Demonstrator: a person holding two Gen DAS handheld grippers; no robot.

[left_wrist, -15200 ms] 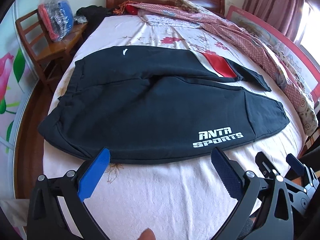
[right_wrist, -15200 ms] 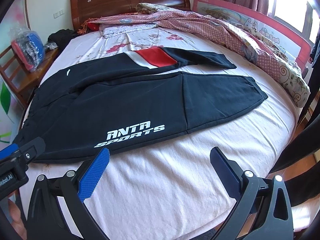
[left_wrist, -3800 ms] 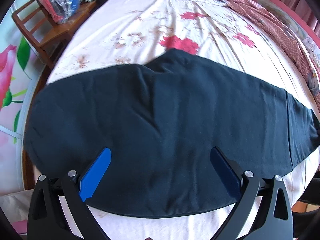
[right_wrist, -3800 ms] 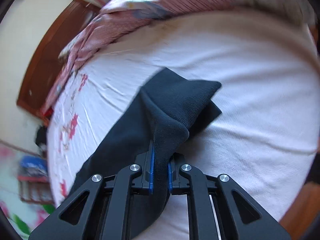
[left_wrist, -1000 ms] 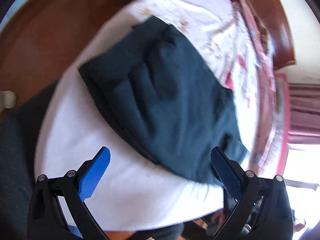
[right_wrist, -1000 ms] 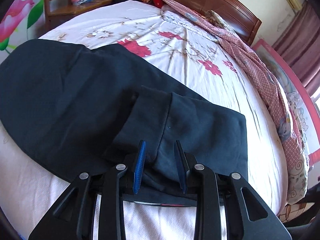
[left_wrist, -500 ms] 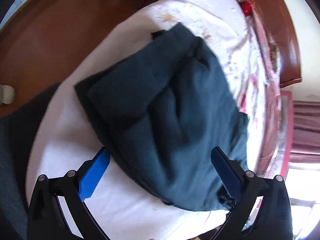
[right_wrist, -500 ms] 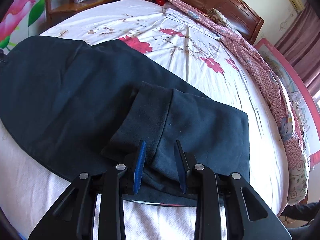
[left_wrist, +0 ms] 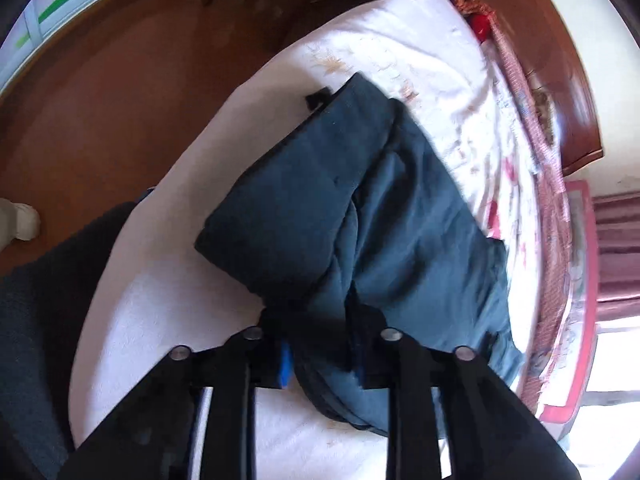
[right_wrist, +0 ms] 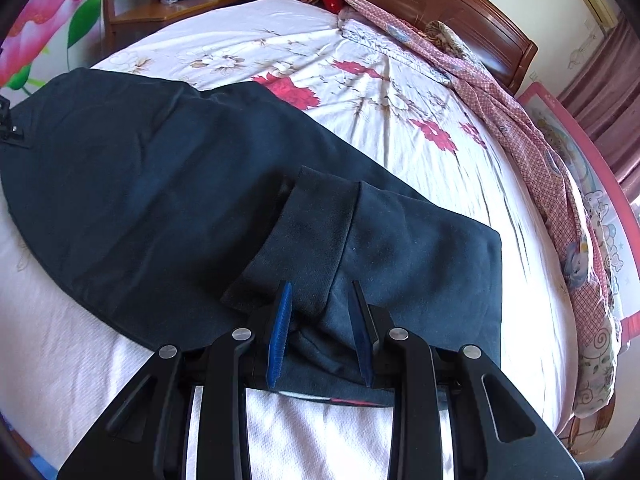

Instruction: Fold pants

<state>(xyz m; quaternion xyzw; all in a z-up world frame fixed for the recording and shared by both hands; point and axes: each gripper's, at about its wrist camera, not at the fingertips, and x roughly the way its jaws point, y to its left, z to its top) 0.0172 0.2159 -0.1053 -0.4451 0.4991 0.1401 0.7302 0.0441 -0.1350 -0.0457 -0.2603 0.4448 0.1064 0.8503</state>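
**Mia:** Why are the pants [right_wrist: 168, 184] lying on that big bed [right_wrist: 360, 80]?

**Dad:** The bed is wide and flat — so the dark cloth can spread out and not slip. The pants sit near the front edge, close to the person. The pink blanket [right_wrist: 540, 128] is pushed over to the far side, well apart from them.

**Mia:** They look shorter than pants should.

**Dad:** The leg end is laid back over the rest. See the cuff [right_wrist: 316, 232] on top? That looks like 1 fold made already.

**Mia:** What is the right gripper [right_wrist: 320, 332] doing?

**Dad:** Its 2 fingers stand a little apart, 1 on each side of the cuff end. They do not look squeezed tight. It may be letting go, but that is a guess.

**Mia:** And the left gripper [left_wrist: 320, 348]?

**Dad:** It has closed in on the thick end of the pants [left_wrist: 340, 220] — cloth is bunched between its fingers. It probably holds there so it can lift that end over for the next fold.
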